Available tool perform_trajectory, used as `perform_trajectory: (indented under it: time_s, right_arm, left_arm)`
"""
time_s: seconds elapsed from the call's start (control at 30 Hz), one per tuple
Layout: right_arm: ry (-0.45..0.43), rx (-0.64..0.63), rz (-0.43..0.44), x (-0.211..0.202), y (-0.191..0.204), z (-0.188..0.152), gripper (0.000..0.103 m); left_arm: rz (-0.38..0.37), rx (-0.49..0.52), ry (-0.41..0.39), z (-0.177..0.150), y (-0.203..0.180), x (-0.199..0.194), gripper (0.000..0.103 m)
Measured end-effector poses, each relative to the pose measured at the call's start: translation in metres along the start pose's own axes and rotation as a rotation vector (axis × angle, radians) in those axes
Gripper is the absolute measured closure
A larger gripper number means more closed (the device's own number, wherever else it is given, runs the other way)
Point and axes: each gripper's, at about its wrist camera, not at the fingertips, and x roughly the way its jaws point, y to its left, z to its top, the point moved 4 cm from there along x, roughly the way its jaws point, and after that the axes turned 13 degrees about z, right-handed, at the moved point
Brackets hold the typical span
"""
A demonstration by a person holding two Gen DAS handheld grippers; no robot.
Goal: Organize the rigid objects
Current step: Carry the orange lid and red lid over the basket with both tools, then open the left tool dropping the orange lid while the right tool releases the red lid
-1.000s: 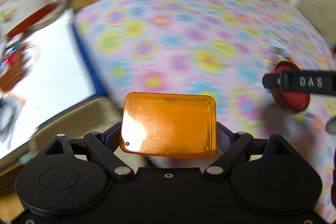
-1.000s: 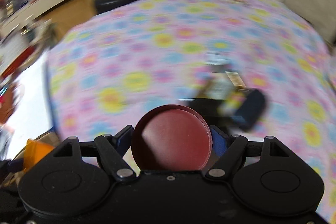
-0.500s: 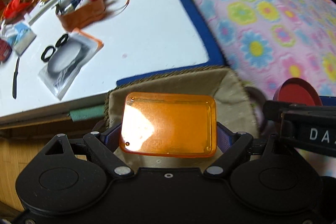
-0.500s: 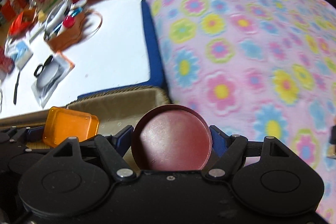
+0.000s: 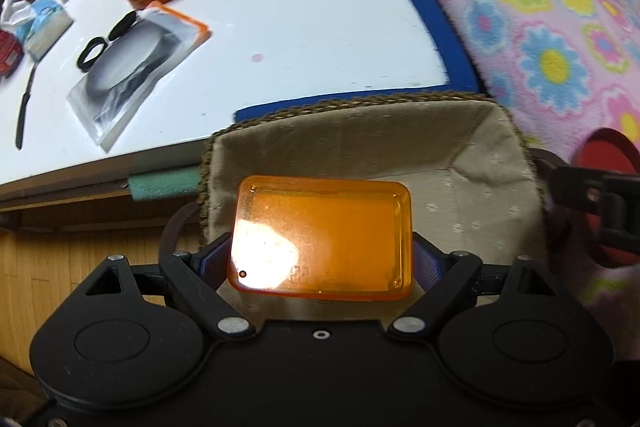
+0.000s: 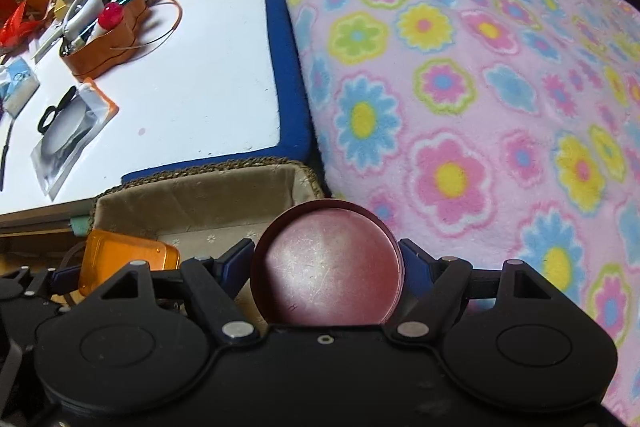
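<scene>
The left gripper [image 5: 320, 259] is clamping an orange box [image 5: 322, 235] over the near end of the lined basket [image 5: 360, 123] while the right gripper [image 6: 326, 267] is gripping a red round lid [image 6: 326, 265] by its right rim, so each should be lowering well inside before letting go.

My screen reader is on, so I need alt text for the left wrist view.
The left claw grips an orange box over an open cloth-lined basket. A white table with clutter lies beyond, a flowered blanket to the right, and a red lid at the right edge.
</scene>
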Motion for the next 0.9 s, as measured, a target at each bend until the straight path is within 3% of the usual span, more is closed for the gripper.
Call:
perform_trajectory:
  time_s: [0.47, 0.6, 0.9]
  right_arm:
    - [0.047, -0.078, -0.013, 0.010, 0.014, -0.003, 0.026]
    - [0.043, -0.073, -0.006, 0.009, 0.013, -0.003, 0.020]
    - [0.046, -0.064, -0.005, 0.009, 0.012, -0.002, 0.019]
  left_arm:
    - [0.013, -0.028, 0.044, 0.004, 0.006, 0.012, 0.019]
    - [0.022, -0.028, 0.041, 0.004, 0.006, 0.012, 0.018]
    - [0.022, -0.021, 0.047, 0.004, 0.004, 0.013, 0.018]
